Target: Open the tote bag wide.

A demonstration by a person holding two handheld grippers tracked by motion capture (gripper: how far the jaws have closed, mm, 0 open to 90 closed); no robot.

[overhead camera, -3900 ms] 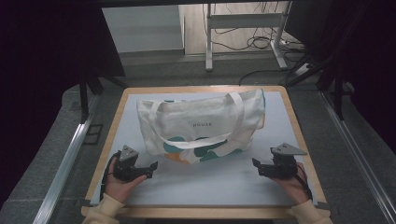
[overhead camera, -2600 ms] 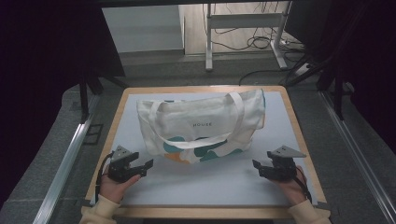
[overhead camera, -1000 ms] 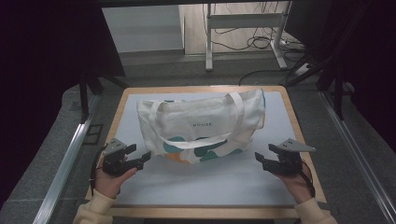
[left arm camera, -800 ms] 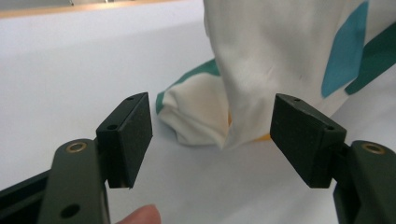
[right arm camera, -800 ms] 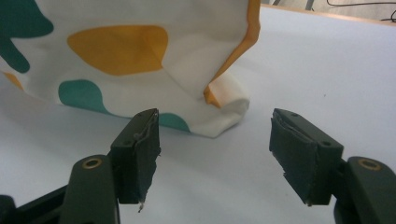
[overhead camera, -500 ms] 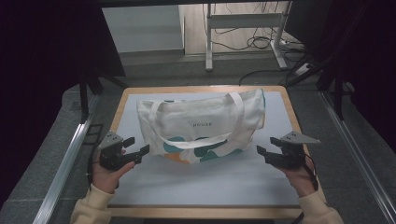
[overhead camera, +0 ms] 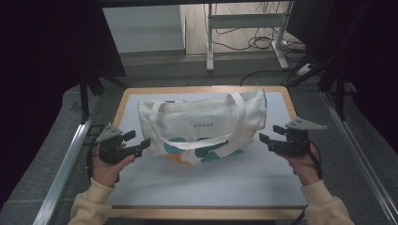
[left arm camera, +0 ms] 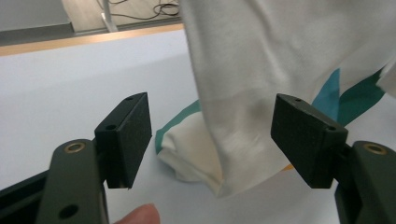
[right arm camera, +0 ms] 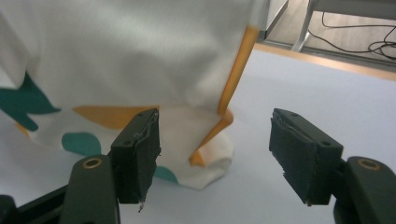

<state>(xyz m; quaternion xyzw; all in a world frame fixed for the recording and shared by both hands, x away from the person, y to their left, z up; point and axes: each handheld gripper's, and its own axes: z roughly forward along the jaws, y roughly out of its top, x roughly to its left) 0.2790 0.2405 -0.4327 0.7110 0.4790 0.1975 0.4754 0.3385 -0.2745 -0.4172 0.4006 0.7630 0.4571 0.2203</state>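
Note:
A white tote bag point(overhead camera: 202, 124) printed with teal and orange shapes lies flat on the pale mat point(overhead camera: 225, 183), handles toward me. My left gripper point(overhead camera: 137, 139) hovers just off the bag's left bottom corner, jaws open and pointing at it. In the left gripper view that corner of the bag point(left arm camera: 261, 60) lies ahead of my left gripper point(left arm camera: 212, 135), untouched. My right gripper point(overhead camera: 271, 134) hovers open off the bag's right bottom corner. The right gripper view has the orange-trimmed corner of the bag point(right arm camera: 130, 51) ahead of my right gripper point(right arm camera: 215, 149), with the pads clear of the cloth.
The mat sits in a wooden-edged table point(overhead camera: 206, 213). Metal rails run along the left point(overhead camera: 61, 164) and right point(overhead camera: 356, 145) sides. Behind the table stand a desk frame and floor cables point(overhead camera: 244, 28). A dark stand point(overhead camera: 89, 89) rises at the back left.
Both hands have lifted off the mat and drifted away from me, up alongside the bag's bottom corners. The jaws have stayed open and the bag has not moved.

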